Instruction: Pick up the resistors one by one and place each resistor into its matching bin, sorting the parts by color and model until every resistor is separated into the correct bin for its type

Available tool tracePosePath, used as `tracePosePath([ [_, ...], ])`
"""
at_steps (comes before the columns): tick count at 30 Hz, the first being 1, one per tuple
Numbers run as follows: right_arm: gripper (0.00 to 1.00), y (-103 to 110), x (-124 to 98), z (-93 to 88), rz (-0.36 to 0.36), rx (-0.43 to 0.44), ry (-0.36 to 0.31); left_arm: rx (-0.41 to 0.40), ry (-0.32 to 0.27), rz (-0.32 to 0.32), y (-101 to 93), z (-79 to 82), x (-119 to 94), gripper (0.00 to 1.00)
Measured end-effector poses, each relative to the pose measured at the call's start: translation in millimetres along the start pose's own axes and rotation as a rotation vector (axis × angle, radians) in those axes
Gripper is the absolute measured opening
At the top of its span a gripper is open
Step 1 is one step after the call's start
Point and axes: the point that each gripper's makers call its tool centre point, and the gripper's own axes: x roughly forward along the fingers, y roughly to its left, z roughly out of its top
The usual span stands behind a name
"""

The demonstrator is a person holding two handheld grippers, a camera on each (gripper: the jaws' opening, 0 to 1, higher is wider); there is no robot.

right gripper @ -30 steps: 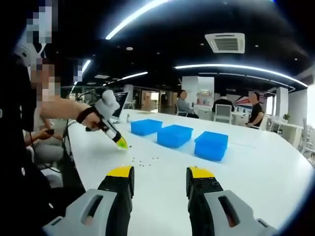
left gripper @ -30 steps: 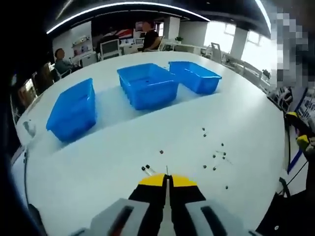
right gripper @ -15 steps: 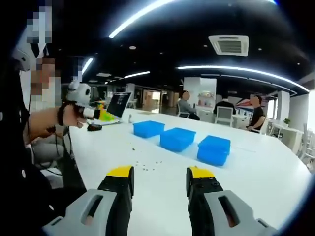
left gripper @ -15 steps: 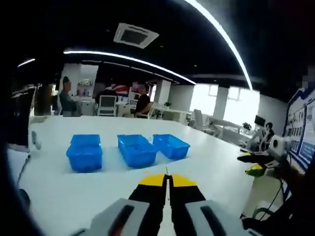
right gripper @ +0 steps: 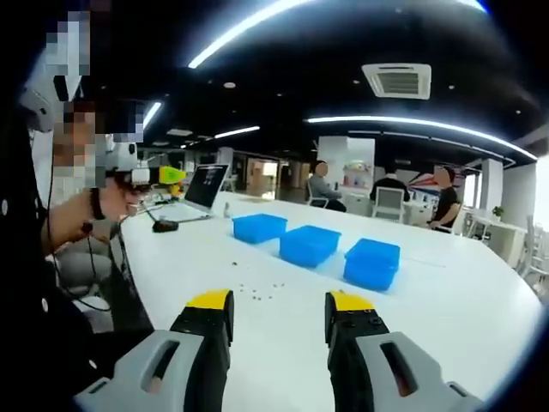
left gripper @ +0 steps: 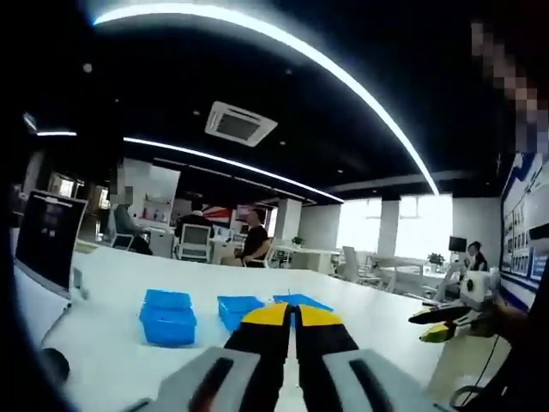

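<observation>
Left gripper view shows the left gripper (left gripper: 292, 313) raised well above the white table (left gripper: 103, 352), its yellow-tipped jaws clenched together with a thin dark line poking out above the tips; that may be a resistor lead pinched between them, but it is too small to be sure; ahead of the tips sit three blue bins (left gripper: 168, 316) in a row. In the right gripper view the right gripper (right gripper: 279, 313) hovers low over the table with its jaws spread wide and nothing between them; the loose resistors (right gripper: 255, 293) lie scattered on the table just beyond its tips, between the gripper and the bins; the left gripper appears there too, lifted high at the left near a laptop (right gripper: 206, 186).

The step in hand looks like a carry, with a part lifted away from the pile and not yet dropped. The next move calls for swinging the left gripper down over the matching bin and loosening the jaws; picking the right bin depends on reading a very small part.
</observation>
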Motion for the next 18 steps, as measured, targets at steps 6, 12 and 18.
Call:
tracePosePath([
  [6, 0.44, -4, -4, -0.9, -0.011, 0.006, -0.005, 0.025, 0.04, -0.032, 4.0, -7.4, 49, 0.06],
  [12, 0.44, -11, -9, -3.0, -0.027, 0.014, -0.009, 0.01, 0.035, -0.058, 13.2, 7.2, 115, 0.06],
  [18, 0.44, -18, -12, -4.3, -0.047, 0.025, -0.015, 0.075, 0.062, -0.026, 37.3, 10.7, 177, 0.05],
])
